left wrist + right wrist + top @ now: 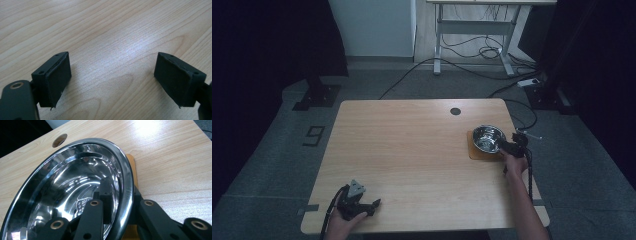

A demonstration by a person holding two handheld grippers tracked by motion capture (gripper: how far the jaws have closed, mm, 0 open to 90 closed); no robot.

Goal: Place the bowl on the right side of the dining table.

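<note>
A shiny steel bowl [488,138] sits on a brown square mat [476,152] near the table's right edge. My right gripper [507,147] is shut on the bowl's near rim [126,195], one jaw inside the bowl and the other outside it. The mat [131,161] peeks out past the bowl's rim. My left gripper [371,206] rests at the front left of the table, open. Its two black pads [58,77] stand wide apart over bare wood with nothing between them.
The wooden table [412,150] has a round cable hole [455,111] near its far edge, also seen as the hole [59,140] beyond the bowl. Cables and a power strip [529,82] lie on the floor behind. A white desk frame [472,30] stands farther back.
</note>
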